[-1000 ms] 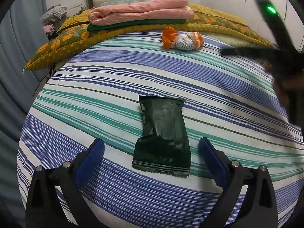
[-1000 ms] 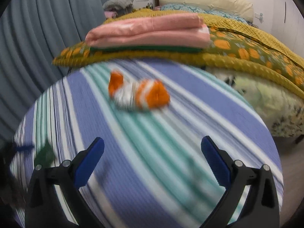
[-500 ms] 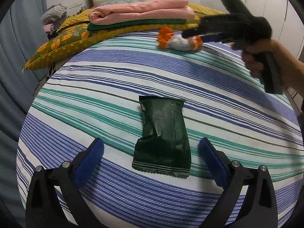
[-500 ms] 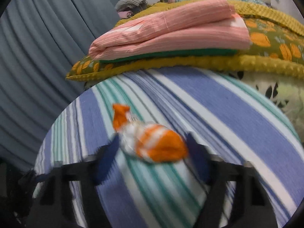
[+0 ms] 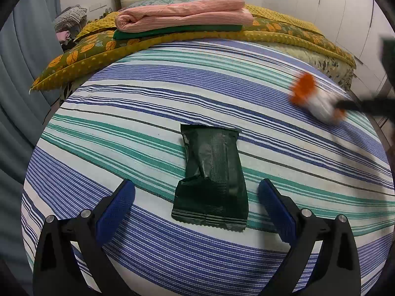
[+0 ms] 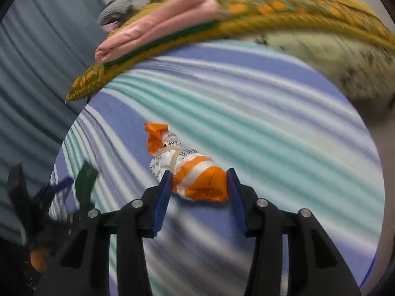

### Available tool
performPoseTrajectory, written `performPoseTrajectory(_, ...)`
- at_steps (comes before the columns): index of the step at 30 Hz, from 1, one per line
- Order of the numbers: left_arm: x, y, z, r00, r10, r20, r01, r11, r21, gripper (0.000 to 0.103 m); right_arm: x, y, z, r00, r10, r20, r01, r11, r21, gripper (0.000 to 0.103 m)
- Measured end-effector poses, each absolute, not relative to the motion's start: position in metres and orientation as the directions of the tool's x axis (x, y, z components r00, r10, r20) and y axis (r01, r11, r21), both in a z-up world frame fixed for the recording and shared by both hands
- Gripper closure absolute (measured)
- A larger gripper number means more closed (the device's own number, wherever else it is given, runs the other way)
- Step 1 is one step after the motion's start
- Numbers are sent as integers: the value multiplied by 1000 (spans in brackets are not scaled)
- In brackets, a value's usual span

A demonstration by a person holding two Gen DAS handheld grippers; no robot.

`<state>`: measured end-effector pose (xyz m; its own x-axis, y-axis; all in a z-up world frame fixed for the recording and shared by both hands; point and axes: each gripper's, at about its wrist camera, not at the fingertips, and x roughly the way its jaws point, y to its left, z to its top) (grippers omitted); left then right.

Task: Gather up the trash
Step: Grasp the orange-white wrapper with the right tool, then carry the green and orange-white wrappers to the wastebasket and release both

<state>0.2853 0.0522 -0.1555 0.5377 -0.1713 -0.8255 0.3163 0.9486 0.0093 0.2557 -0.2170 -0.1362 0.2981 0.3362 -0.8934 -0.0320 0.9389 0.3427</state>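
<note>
A dark green snack wrapper [image 5: 211, 177] lies flat on the striped bedsheet [image 5: 148, 113], between and just ahead of my open left gripper [image 5: 196, 194]. My right gripper [image 6: 198, 182] is shut on an orange and white tied plastic packet [image 6: 192, 172] and holds it above the sheet. The packet also shows blurred at the right of the left wrist view [image 5: 316, 98]. The green wrapper shows small at the left of the right wrist view [image 6: 85, 180].
A folded pink blanket [image 5: 182, 14] on a green cloth lies on a yellow leaf-print quilt [image 5: 81, 56] at the far end of the bed. Grey-blue curtains [image 5: 14, 74] hang at the left. White cupboards [image 5: 333, 7] stand at the right.
My right gripper has closed on the orange and white packet and carried it off its spot near the quilt, rightward and nearer. My left gripper and the green wrapper have not moved.
</note>
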Motion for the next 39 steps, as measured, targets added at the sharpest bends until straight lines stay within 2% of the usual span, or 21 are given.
performPoseTrajectory(2, 285, 52, -155, 538, -171, -826, 316, 949, 9, 5, 227, -219, -133, 287, 356, -889, -11, 930, 368, 54)
performPoseTrajectory(4, 285, 52, -155, 538, -171, -826, 316, 949, 9, 5, 204, -218, -131, 282, 388, -877, 3, 914, 405, 35)
performPoseTrajectory(7, 285, 52, -155, 538, -171, -826, 316, 949, 9, 5, 174, -209, -128, 282, 396, -874, -36, 915, 402, 32)
performPoseTrajectory(13, 285, 52, -155, 538, -172, -825, 316, 949, 9, 5, 147, -180, -135, 379, 193, -905, -176, 975, 134, 29)
performPoseTrajectory(16, 285, 52, -155, 538, -172, -825, 316, 949, 9, 5, 142, -179, -131, 380, 240, -893, -203, 964, 173, 28)
performPoseTrajectory(18, 285, 52, -155, 538, -173, -825, 316, 949, 8, 5, 149, -178, -123, 398, 241, -885, -247, 957, 150, 28)
performPoseTrajectory(21, 285, 52, -155, 538, -172, -825, 316, 949, 8, 5, 174, -174, -114, 401, 274, -874, -342, 930, 135, 19)
performPoseTrajectory(27, 285, 52, -155, 538, -174, -825, 315, 949, 5, 5, 223, -153, -132, 232, 336, -913, -510, 841, 181, 20)
performPoseTrajectory(29, 285, 55, -154, 536, -199, -820, 319, 948, -22, 5, 229, -147, -137, 201, 317, -927, -523, 835, 172, 35)
performPoseTrajectory(30, 285, 59, -153, 533, -225, -816, 329, 943, -45, 5, 230, -146, -139, 189, 308, -932, -525, 834, 170, 48)
performPoseTrajectory(31, 286, 59, -153, 529, -234, -816, 336, 941, -52, 5, 229, -145, -139, 179, 303, -936, -522, 836, 171, 55)
performPoseTrajectory(33, 287, 57, -153, 523, -220, -824, 350, 936, -28, 7, 223, -145, -135, 195, 295, -935, -500, 850, 164, 55)
performPoseTrajectory(37, 293, 47, -151, 523, -185, -832, 355, 935, 15, 22, 200, -158, -124, 226, 297, -928, -443, 879, 173, 56)
performPoseTrajectory(39, 298, 42, -149, 527, -180, -831, 345, 938, 15, 37, 194, -166, -118, 239, 298, -924, -414, 892, 181, 56)
